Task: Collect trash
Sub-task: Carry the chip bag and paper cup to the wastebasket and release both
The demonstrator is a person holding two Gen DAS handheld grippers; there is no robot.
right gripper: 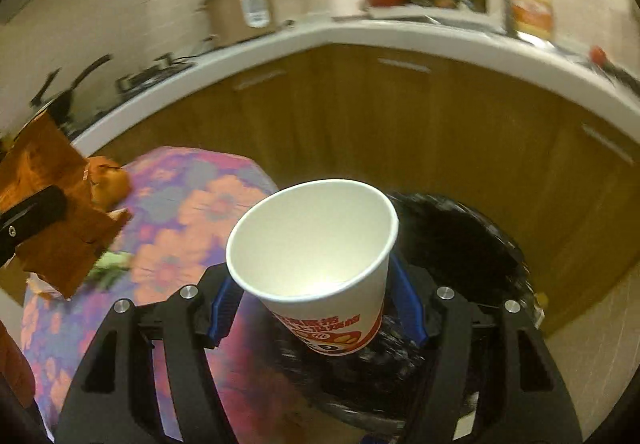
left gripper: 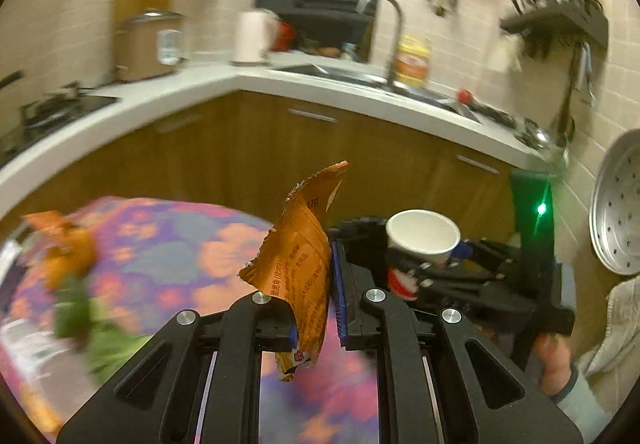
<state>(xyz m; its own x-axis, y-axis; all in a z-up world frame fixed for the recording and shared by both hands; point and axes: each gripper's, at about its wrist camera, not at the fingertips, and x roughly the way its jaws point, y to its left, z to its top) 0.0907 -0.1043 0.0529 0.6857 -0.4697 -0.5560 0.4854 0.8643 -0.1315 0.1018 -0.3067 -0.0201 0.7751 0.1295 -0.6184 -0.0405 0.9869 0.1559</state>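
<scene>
Trash in hand, two pieces: an orange snack wrapper [left gripper: 298, 268] pinched between the nearly closed jaws of the left gripper [left gripper: 316, 308], and a white paper cup [right gripper: 316, 260] clamped at its printed lower wall by the right gripper [right gripper: 316, 308], whose jaws stand wide around it. Wrapper held near its lower end, so the torn upper part stands up free; grip looks firm enough for thin foil. Cup held mouth up and tilted, interior looks empty, so spilling seems unlikely. Both pieces are off the tabletop [right gripper: 188, 212], which carries a flowered cloth. From the right wrist view the cup sits directly above a bin lined with a black bag [right gripper: 460, 244], beside the table and in front of the wooden cabinets [right gripper: 400, 116]. Judgement: cup is placed for release into the bin; wrapper, further left, needs bringing over the opening. More scraps, orange [left gripper: 72, 248] and green [left gripper: 76, 308], remain on the cloth, blurred.
</scene>
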